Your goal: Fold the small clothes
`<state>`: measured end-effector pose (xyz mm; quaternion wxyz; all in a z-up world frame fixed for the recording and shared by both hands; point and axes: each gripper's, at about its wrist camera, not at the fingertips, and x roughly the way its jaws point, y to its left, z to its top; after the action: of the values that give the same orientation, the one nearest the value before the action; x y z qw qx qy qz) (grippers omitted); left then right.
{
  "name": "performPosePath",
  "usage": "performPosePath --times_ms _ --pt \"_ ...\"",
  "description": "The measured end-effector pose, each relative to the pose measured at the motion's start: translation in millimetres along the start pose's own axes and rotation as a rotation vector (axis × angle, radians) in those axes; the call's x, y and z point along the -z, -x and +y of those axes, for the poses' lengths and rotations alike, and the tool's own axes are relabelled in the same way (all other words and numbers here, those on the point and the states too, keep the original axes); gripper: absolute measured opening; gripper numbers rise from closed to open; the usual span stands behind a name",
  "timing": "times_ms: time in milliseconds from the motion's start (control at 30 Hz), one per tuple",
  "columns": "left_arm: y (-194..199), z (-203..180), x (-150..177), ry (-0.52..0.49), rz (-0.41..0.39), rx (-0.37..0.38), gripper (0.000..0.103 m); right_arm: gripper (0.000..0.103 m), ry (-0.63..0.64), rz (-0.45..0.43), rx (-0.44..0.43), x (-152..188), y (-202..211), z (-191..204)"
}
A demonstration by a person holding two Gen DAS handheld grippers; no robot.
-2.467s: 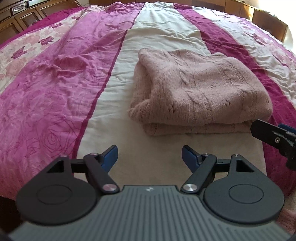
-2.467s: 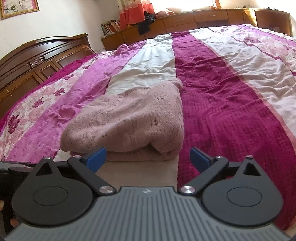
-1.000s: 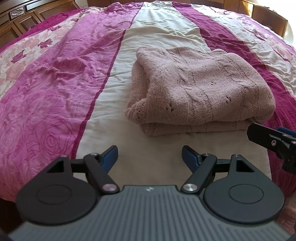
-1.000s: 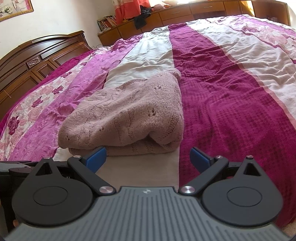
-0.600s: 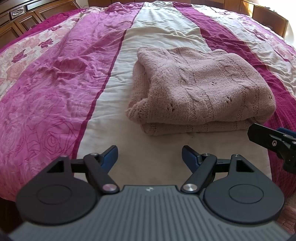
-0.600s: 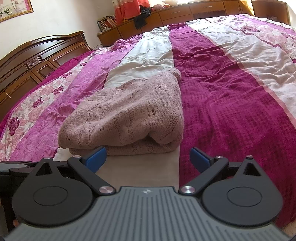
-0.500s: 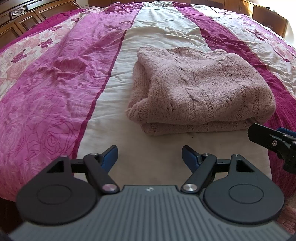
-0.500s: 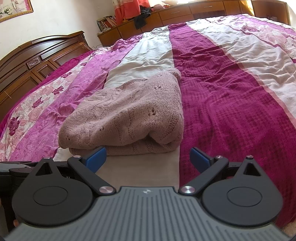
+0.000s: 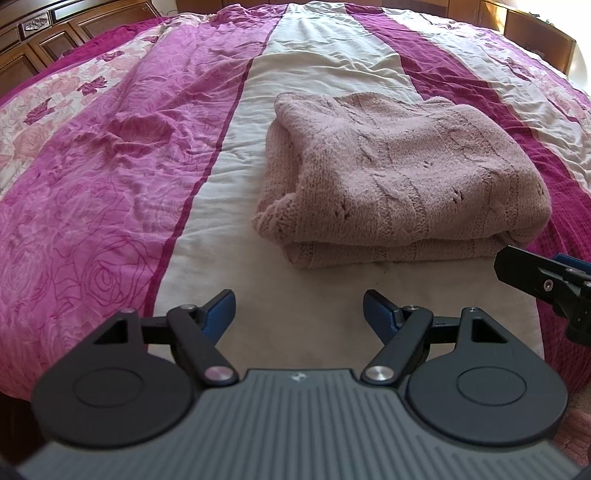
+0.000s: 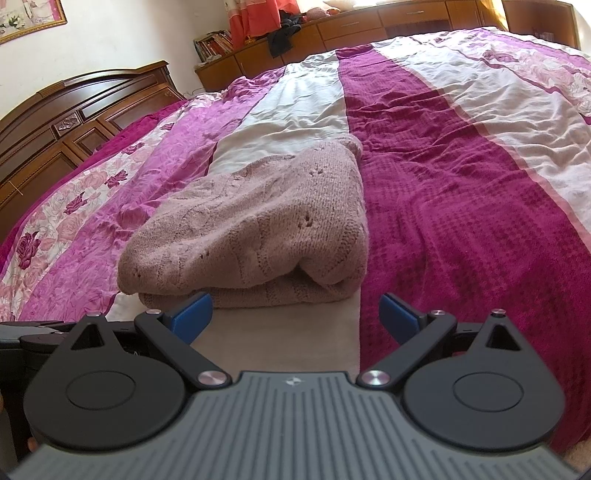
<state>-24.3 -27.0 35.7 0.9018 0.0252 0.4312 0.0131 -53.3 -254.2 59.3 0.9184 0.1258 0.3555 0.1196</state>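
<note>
A dusty-pink knitted sweater lies folded in a thick rectangle on the cream stripe of the bedspread; the right wrist view sees the sweater from its near end. My left gripper stands open over bare cream cloth, a short way in front of the folded edge, holding nothing. My right gripper is open too, just short of the sweater's near fold, its left pad close to the lower layer. Part of the right gripper shows at the right edge of the left wrist view.
The bedspread has pink, magenta, cream and rose-print stripes and fills most of both views. A dark wooden headboard stands at the left. Low wooden cabinets with books and clothes run along the far wall.
Both grippers have stayed open and nearly still. The views shifted very slightly over the last seconds; the sweater has not moved.
</note>
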Motion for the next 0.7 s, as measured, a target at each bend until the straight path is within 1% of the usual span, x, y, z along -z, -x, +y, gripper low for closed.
performPosePath --times_ms 700 --pt "0.8 4.7 2.4 0.011 0.002 0.001 0.078 0.100 0.002 -0.005 -0.003 1.3 1.4 4.5"
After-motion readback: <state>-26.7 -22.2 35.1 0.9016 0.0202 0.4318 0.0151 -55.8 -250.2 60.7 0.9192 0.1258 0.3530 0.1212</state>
